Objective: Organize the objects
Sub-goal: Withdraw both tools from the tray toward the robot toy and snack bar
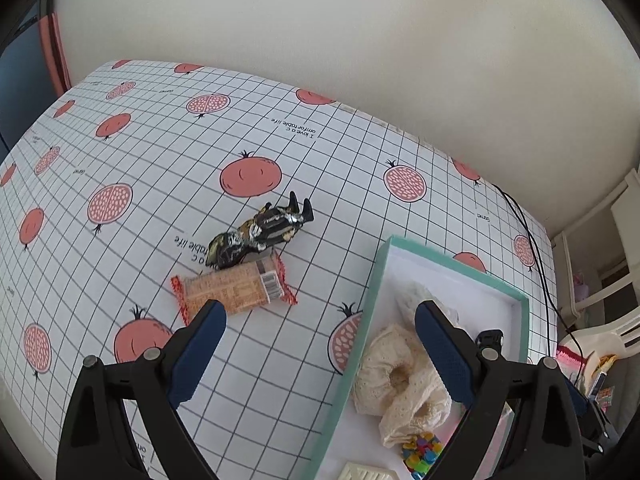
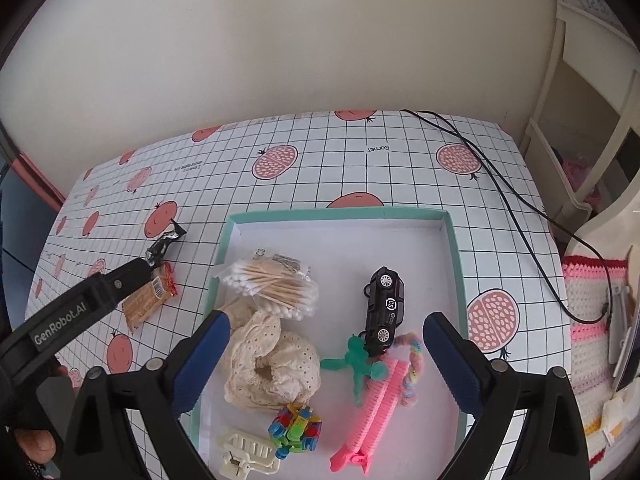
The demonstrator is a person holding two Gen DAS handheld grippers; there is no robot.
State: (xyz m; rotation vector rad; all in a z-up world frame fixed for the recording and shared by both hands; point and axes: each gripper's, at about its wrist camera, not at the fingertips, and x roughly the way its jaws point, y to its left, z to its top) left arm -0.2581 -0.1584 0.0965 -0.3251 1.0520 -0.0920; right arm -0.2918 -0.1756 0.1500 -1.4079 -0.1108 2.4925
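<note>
Desk (image 2: 320,152) covered by a white grid-pattern cloth printed with pink pomegranates; far edge meets a plain cream wall (image 2: 280,40). Black cable (image 2: 516,196) runs across the desk's far right corner and off the right edge. Cream furniture (image 2: 580,100) and a pink-striped crochet piece (image 2: 592,320) sit beyond the right edge.

Teal-rimmed tray (image 2: 454,248) near the desk's right side holds cotton swabs (image 2: 276,284), cream lace scrunchies (image 2: 272,364), black toy car (image 2: 386,304), green figure (image 2: 356,360), pink hair clip (image 2: 372,412), multicoloured block toy (image 2: 296,432), cream clip (image 2: 248,456).

Outside the tray, toward desk centre: orange snack bar (image 1: 236,290), black-gold wrapper (image 1: 256,232) overlapping its far end.

Left gripper (image 1: 320,344): jaws wide apart, holding nothing, over the tray's left rim. Right gripper (image 2: 326,352): jaws wide apart, holding nothing, above tray contents.
</note>
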